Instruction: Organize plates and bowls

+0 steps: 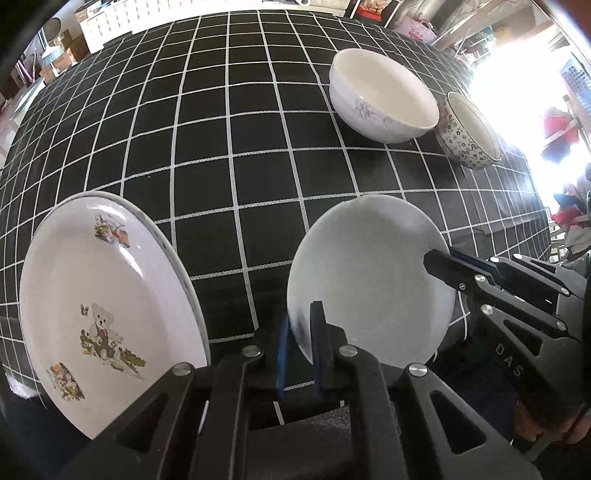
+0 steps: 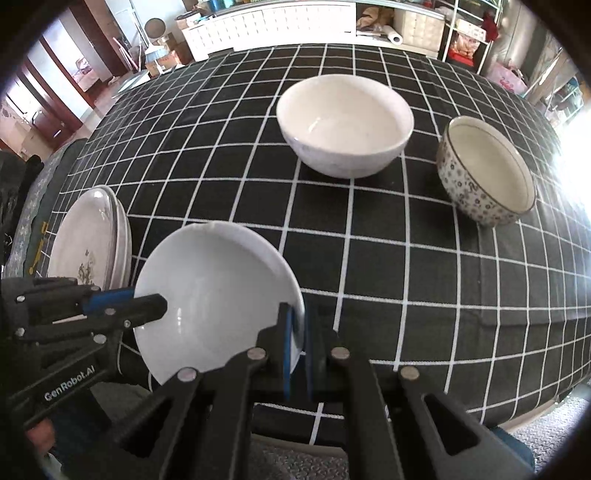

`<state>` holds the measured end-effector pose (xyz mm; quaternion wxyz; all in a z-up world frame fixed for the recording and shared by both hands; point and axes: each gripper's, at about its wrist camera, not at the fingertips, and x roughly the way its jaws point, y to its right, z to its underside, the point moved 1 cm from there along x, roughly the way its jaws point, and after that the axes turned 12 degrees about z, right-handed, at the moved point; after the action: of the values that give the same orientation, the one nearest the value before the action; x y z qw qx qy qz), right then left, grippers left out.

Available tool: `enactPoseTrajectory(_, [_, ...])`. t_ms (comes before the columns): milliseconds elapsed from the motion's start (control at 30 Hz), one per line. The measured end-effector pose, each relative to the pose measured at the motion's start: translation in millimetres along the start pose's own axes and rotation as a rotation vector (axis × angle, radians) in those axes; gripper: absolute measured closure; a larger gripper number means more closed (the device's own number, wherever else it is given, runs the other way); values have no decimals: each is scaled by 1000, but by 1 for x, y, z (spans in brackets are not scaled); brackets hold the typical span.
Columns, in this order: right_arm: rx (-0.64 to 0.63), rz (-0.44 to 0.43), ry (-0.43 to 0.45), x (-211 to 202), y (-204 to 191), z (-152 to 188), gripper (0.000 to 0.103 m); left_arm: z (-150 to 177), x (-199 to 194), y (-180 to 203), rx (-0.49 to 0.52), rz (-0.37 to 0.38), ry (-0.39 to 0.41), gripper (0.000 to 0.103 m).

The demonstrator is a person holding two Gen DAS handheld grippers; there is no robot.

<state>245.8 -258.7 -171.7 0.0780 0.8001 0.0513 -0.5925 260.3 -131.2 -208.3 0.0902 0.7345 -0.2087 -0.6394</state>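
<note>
Both grippers hold one small white bowl point(image 1: 369, 280), also seen in the right wrist view point(image 2: 218, 291), above the near table edge. My left gripper point(image 1: 301, 321) is shut on its left rim and shows in the right wrist view point(image 2: 147, 304). My right gripper point(image 2: 299, 325) is shut on its right rim and shows in the left wrist view point(image 1: 439, 264). A stack of printed plates point(image 1: 107, 306) lies at the left point(image 2: 92, 236). A large white bowl point(image 1: 384, 96) point(image 2: 343, 122) and a floral bowl point(image 1: 469, 133) point(image 2: 487, 173) stand farther back.
The table carries a black cloth with a white grid point(image 2: 406, 258). Its near edge drops off at the lower right point(image 2: 517, 398). Cabinets and shelves point(image 2: 295, 22) stand beyond the far edge. Bright window glare point(image 1: 517, 92) washes out the right side.
</note>
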Motion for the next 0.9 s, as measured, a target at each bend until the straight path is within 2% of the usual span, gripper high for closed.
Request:
enactPoseTrajectory(333, [29, 23, 65, -35, 20, -13, 94, -12, -50, 9, 46, -12, 93, 94])
enactPoseTrajectory(533, [63, 27, 129, -60, 41, -35, 94, -34, -80, 22, 89, -14, 141, 94])
enactPoseTrajectory(700, [96, 38, 151, -66, 59, -64, 94, -64, -90, 34, 110, -24, 143, 94])
enactPoseTrajectory(800, [129, 7, 128, -64, 68, -82, 94, -82, -89, 41, 115, -25, 130, 94])
enactPoseTrajectory(900, [137, 16, 104, -57, 72, -99, 94, -99, -82, 46, 111, -4, 107, 94])
